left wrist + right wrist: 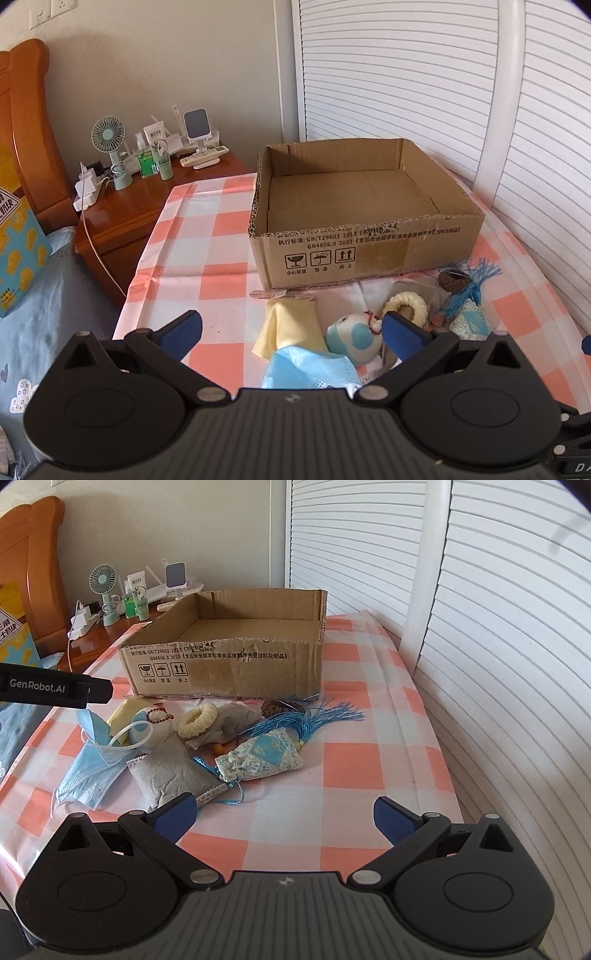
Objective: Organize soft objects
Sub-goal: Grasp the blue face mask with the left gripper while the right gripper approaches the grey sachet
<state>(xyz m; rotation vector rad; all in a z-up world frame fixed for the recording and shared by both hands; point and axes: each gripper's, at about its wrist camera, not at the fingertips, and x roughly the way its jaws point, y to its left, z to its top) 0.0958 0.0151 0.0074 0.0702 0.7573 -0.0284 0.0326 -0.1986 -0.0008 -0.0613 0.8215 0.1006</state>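
Checked tablecloth (343,768), cardboard box (229,664), louvred doors (498,627)

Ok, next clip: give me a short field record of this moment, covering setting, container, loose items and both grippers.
setting: checked cloth on a table beside a wooden nightstand
container: cardboard box, open-topped, nothing visible inside
loose items: blue face mask, grey pouch, floral sachet, cream ring, blue tassel, all in front of the box
left gripper: open, above the mask
right gripper: open, holding nothing
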